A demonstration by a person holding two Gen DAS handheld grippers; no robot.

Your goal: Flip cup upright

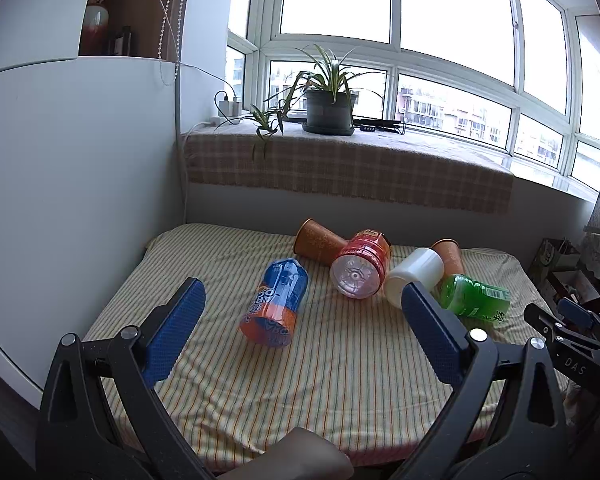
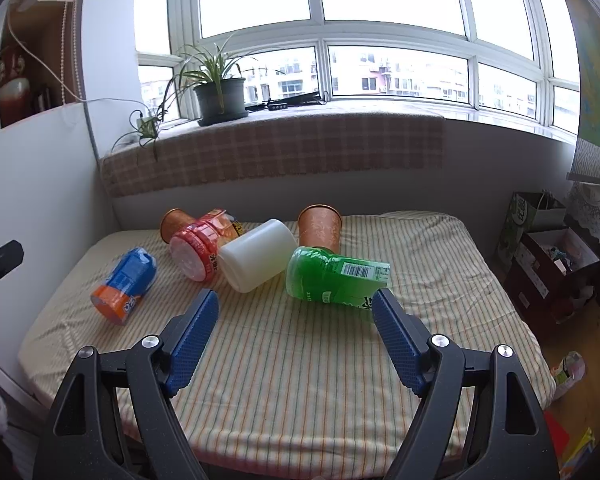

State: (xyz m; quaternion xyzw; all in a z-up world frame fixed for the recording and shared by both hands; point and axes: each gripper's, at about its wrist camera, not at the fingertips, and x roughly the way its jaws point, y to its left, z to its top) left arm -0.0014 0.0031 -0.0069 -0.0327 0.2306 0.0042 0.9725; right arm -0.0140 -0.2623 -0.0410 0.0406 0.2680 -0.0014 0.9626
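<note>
- Cup: several cups lie tipped over on the striped mattress (image 2: pixel 300 360), clustered toward its far edge under the window sill (image 2: pixel 276 148).
- The white cup (image 2: pixel 256 255) lies on its side near the middle of the far edge, touching the red cup (image 2: pixel 198 250) on its left, with the green cup (image 2: pixel 332 278) just beside it on the right. It looks like plain, stiff plastic, light and smooth, so it may roll or slip under a glancing touch.
- The blue and orange cup (image 1: pixel 276 306) lies alone toward the left edge, well apart from the rest. It looks the easiest to reach, with free room on both flanks.
- Two copper-coloured paper cups sit behind the cluster: one (image 2: pixel 320 228) stands mouth down beyond the green cup, the other (image 1: pixel 316 242) lies on its side behind the red one. Paper walls would crush easily, so a light squeeze at mid-body seems wise.
- The soft, printed wraps on the red, green and blue cups suggest thin walls that give.
- The left gripper (image 1: pixel 300 312) hovers above the near part of the mattress, jaws spread wide, nothing between them.
- The right gripper (image 2: pixel 296 320) hangs likewise, jaws wide and empty, roughly facing the green cup.
- A grip across the body's middle, clear of the rim, looks the safest.
</note>
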